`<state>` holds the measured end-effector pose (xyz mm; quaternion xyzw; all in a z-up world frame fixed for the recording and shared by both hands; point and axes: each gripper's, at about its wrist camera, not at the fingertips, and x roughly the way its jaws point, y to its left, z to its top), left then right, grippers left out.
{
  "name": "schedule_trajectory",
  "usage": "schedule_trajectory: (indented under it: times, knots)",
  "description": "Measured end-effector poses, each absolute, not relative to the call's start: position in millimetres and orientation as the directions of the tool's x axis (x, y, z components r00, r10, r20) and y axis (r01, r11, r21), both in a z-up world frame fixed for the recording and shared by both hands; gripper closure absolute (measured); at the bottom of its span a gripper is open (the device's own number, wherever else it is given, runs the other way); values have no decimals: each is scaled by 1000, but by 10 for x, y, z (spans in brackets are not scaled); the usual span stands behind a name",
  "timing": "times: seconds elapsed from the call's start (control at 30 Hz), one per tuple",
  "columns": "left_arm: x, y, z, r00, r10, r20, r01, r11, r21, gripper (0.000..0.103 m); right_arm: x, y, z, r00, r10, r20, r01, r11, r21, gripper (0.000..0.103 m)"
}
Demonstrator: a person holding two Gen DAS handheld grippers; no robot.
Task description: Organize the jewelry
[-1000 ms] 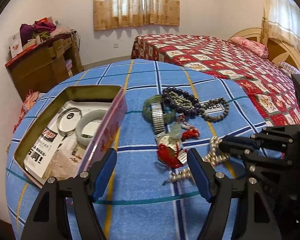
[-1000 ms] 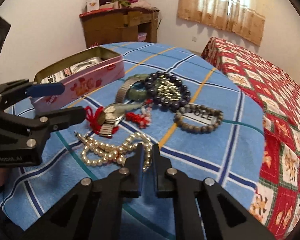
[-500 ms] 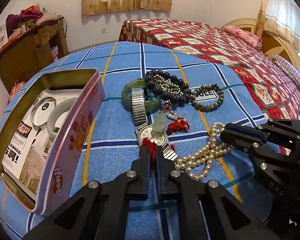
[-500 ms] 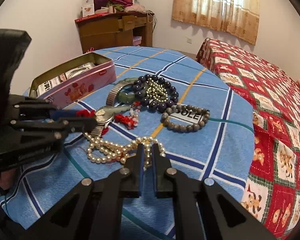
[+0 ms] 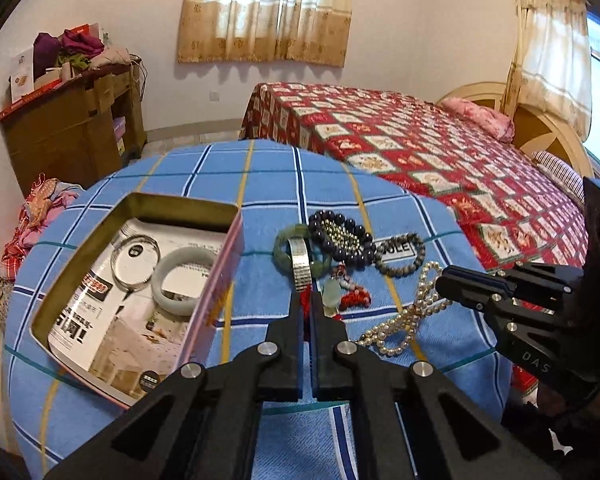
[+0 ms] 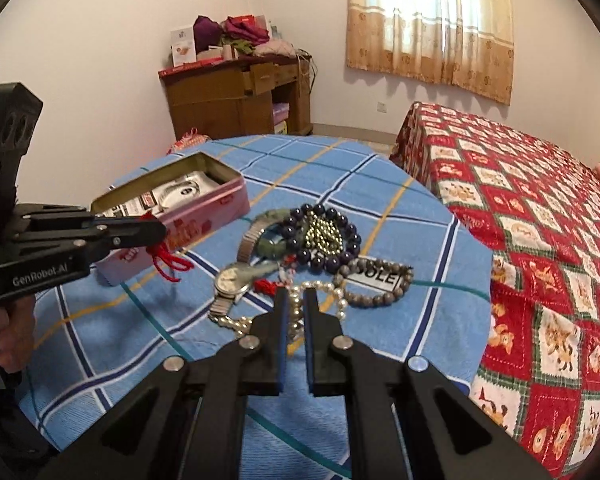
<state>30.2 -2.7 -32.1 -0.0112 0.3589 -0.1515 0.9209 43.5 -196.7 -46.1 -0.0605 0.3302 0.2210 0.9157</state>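
My left gripper (image 5: 308, 300) is shut on a red cord (image 6: 172, 264) and holds it lifted above the blue checked tablecloth (image 6: 380, 184), beside the pink tin (image 5: 220, 280). The tin holds a pale bangle (image 5: 184, 276) and a silver bangle (image 5: 136, 256). My right gripper (image 6: 294, 300) is shut on the pearl necklace (image 5: 408, 312), which lies on the cloth. A wristwatch (image 6: 230, 280), green bangle (image 5: 288, 240), dark bead bracelet (image 6: 328, 236) and grey bead bracelet (image 6: 376, 280) lie in a pile beyond it.
The round table's edge drops off on all sides. A bed with a red patterned cover (image 5: 440, 160) stands to the right. A brown wooden cabinet (image 5: 72, 128) stands at the back left wall.
My left gripper shut on the red cord and has lifted it off the pile toward the tin. My right gripper has stayed shut on the pearls.
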Motion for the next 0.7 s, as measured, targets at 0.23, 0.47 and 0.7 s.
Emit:
schedule_trajectory:
  times: [0.23,0.47,0.7]
  knots:
    - [280,86,-154,725,-276,-631,255,959,-125,102,420,-1908,-288,695,386,-607,-463,886,33,94]
    - [256,180,-51,759,-224,-612,226,971,-76,102,423,-1817,-178,700,402,-590,-485,874,20,95]
    - [266,368,50,783,-188,-593,186,980,-64,102,443,-1634,20,709,429,-560,-523,852,-9,95]
